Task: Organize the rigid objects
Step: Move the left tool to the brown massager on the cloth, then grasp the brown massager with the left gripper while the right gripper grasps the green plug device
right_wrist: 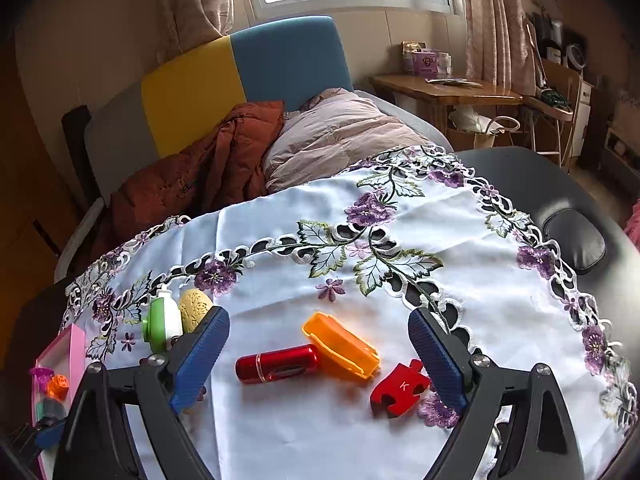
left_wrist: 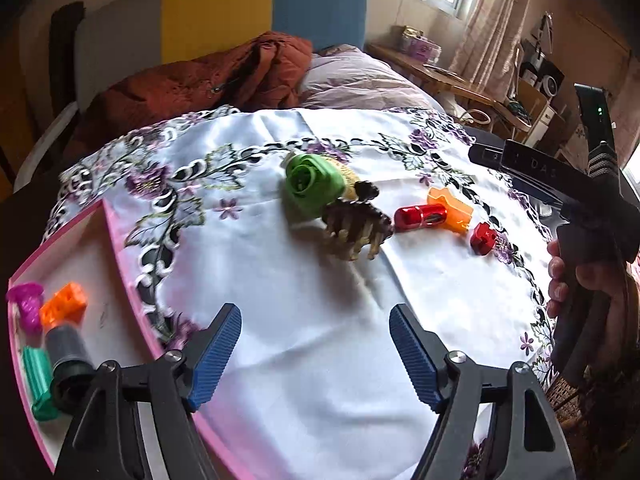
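Note:
A pink tray [left_wrist: 116,248] at the left holds a purple piece [left_wrist: 26,306], an orange block [left_wrist: 66,302], a dark cylinder [left_wrist: 68,350] and a teal piece [left_wrist: 38,376]. On the cloth lie a green and white round object [left_wrist: 314,186], a brown claw hair clip [left_wrist: 356,228], a red cylinder [right_wrist: 276,363], an orange clip [right_wrist: 342,346] and a red puzzle piece [right_wrist: 400,390]. My left gripper [left_wrist: 316,354] is open and empty, near the tray. My right gripper [right_wrist: 320,360] is open over the red cylinder and orange clip.
The white embroidered tablecloth [right_wrist: 400,240] covers a dark round table [right_wrist: 540,176]. A yellow egg-shaped object [right_wrist: 195,308] lies by the green one. Behind are a bed with a rust jacket [right_wrist: 208,164] and a wooden desk [right_wrist: 440,88].

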{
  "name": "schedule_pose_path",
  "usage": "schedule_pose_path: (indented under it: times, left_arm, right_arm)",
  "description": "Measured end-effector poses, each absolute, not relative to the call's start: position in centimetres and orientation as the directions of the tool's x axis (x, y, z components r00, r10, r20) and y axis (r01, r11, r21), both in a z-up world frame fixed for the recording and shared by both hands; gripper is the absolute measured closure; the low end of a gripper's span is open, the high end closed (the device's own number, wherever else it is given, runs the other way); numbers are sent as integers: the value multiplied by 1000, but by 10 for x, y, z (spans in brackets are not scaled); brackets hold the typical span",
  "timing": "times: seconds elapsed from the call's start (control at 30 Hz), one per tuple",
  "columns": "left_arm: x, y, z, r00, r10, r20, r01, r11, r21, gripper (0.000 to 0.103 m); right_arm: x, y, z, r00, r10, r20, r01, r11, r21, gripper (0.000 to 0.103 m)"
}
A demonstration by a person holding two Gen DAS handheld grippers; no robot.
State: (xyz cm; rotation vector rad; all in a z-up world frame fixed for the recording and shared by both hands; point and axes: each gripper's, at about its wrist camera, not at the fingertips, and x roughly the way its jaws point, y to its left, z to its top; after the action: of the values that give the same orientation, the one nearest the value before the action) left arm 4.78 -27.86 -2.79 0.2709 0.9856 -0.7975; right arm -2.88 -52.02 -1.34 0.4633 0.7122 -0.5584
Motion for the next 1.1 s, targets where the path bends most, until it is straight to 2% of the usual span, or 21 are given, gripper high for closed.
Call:
schedule_pose_path:
  times: [0.2,0.43,0.5,0.53,0.57,0.9,1.1]
  left_arm:
    - [67,-329,-44,240,-511,-825,740,647,-185,18]
    - [97,-362,-71,222,-479,-849,710,677,-196,16]
    - [104,-366,-78,192,-487,-852,693,682,-233,19]
    - [105,-366,-79,183,-501,-846,685,682,-255,35]
    - [106,-365,-81,170,-516,-840,683,676,-277,39]
    - [67,-308,-73,199,-512,-836,671,693,-265,40]
    - [42,-268,-65,216,-515,-829,656,705,-267,40]
  right_arm:
    - [-30,-528,-14,619,-313,-721,635,740,224,10]
    - [-26,-530,-18,621,-285,-730,624,743,241,10]
    - [-24,-529,-18,622,-280,-732,620,747,241,10]
    - [-24,-528,-19,622,-280,-732,618,749,239,10]
    - [-24,-528,-19,621,-281,-732,617,751,234,10]
    - [-23,-531,-26,607,-257,-752,620,745,246,10]
    - [-14,-519,-33,586,-234,-776,583,787,203,10]
